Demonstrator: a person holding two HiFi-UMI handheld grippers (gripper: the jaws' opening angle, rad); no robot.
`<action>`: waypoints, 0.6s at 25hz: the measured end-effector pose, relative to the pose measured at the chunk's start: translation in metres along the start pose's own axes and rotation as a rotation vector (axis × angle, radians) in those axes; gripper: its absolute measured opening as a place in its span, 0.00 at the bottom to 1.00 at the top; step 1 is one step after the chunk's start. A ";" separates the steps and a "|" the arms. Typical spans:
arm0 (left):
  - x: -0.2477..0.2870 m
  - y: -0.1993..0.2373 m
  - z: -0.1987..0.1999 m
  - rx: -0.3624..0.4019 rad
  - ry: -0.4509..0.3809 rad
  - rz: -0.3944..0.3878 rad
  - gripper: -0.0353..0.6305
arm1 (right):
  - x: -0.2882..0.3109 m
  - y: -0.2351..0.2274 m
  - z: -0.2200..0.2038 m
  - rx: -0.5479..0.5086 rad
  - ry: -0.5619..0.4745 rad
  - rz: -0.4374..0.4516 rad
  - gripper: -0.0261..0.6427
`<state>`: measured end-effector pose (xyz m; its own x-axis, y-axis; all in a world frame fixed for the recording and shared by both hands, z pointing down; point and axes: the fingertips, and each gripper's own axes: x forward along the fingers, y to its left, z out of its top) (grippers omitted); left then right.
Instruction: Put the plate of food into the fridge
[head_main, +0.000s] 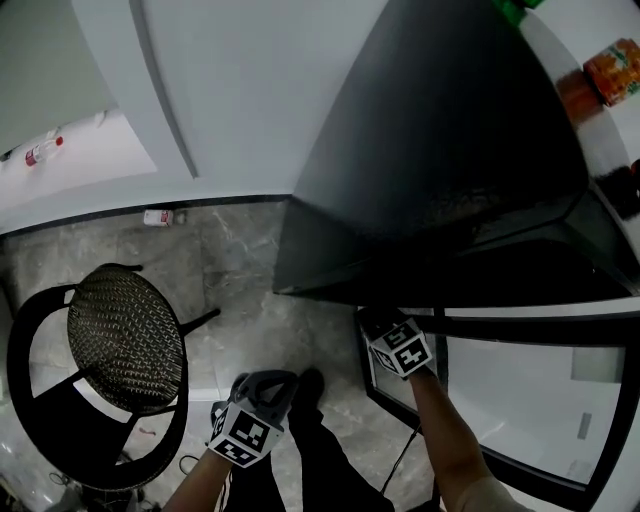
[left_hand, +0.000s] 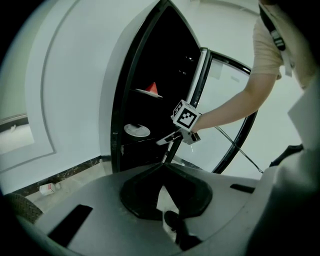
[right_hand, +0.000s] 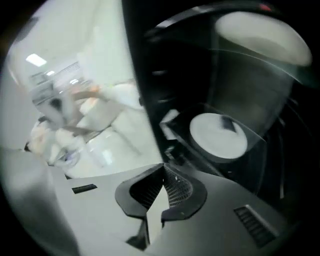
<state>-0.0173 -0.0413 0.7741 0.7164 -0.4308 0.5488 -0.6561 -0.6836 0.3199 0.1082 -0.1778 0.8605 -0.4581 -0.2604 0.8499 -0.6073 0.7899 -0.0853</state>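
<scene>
Right claw (right_hand: 162, 167) shut; plate (right_hand: 218, 135) flat in fridge (right_hand: 145, 65)

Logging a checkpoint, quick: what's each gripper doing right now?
Left gripper: closed, empty.
Right gripper: closed, empty.

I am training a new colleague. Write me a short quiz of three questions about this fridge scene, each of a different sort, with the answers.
1. True or false: the glass door of the tall black fridge stands open.
2. Where does the white round plate lie? A on the floor; B on a shelf inside the fridge; C on top of the fridge.
3. Fill in: the fingers of the left gripper are ___ (open or shut).
Key: 1 true; 2 B; 3 shut.
</scene>
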 end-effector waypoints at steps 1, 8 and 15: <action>-0.003 -0.001 0.001 0.005 0.002 -0.002 0.07 | -0.008 0.014 -0.005 -0.083 0.037 0.041 0.07; -0.035 -0.004 0.018 0.060 0.013 -0.005 0.07 | -0.112 0.066 -0.029 -0.452 0.221 0.160 0.07; -0.090 -0.020 0.046 0.130 0.053 -0.031 0.07 | -0.187 0.080 -0.037 -0.610 0.326 0.097 0.07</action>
<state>-0.0576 -0.0158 0.6830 0.7198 -0.3791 0.5815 -0.5953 -0.7679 0.2363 0.1692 -0.0456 0.7134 -0.2158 -0.0682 0.9740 -0.0562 0.9968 0.0573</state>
